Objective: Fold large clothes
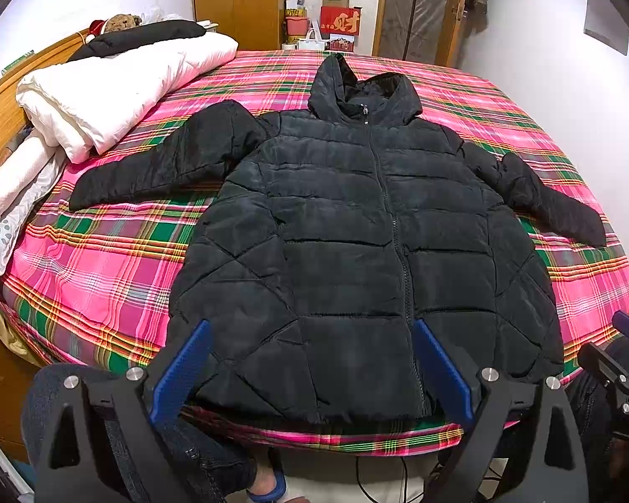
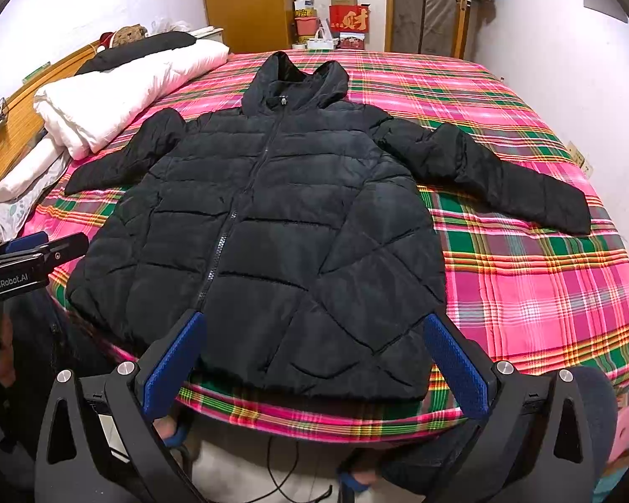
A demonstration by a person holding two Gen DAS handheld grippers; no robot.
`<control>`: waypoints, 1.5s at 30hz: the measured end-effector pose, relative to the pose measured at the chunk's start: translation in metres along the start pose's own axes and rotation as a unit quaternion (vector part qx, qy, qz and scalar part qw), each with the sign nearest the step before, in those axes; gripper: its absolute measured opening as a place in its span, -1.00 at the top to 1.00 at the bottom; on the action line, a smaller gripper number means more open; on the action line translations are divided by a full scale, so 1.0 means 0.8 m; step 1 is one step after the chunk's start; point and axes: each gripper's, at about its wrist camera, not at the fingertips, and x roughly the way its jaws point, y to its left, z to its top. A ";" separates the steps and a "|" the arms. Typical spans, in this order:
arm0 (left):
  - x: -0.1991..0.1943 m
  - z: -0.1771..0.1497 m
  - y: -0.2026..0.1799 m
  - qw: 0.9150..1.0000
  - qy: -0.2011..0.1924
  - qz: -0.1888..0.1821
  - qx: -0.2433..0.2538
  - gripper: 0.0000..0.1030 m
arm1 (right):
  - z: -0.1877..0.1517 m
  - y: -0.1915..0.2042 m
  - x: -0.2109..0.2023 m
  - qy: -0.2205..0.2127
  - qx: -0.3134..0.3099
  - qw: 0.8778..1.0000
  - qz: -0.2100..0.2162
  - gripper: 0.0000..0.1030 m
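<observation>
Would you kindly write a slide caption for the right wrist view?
Open right gripper hovers above the hem of a black puffer jacket, zipped and spread flat on a plaid bedsheet.

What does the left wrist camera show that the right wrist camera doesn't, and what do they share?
Only the left wrist view shows the left gripper from behind, jaws apart, with the other gripper at its right edge. Only the right wrist view shows the right gripper from behind, also open, the other gripper at its left edge, and a wall socket beyond the bed. Both show the black puffer jacket spread flat, zipped, sleeves out, on the plaid bedsheet, with the white folded quilt on the left.
</observation>
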 end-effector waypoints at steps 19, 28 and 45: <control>0.013 0.004 -0.002 1.000 0.010 -0.002 0.000 -0.88 | 0.007 0.002 0.013 0.012 -0.004 1.000 0.003 -1.00; 0.032 0.018 0.009 1.000 0.014 -0.007 -0.007 -0.88 | 0.024 -0.004 0.029 0.003 0.015 1.000 0.008 -1.00; 0.092 0.116 0.093 0.998 -0.010 -0.011 -0.064 -0.87 | 0.107 0.023 0.111 0.009 -0.027 0.999 0.030 -1.00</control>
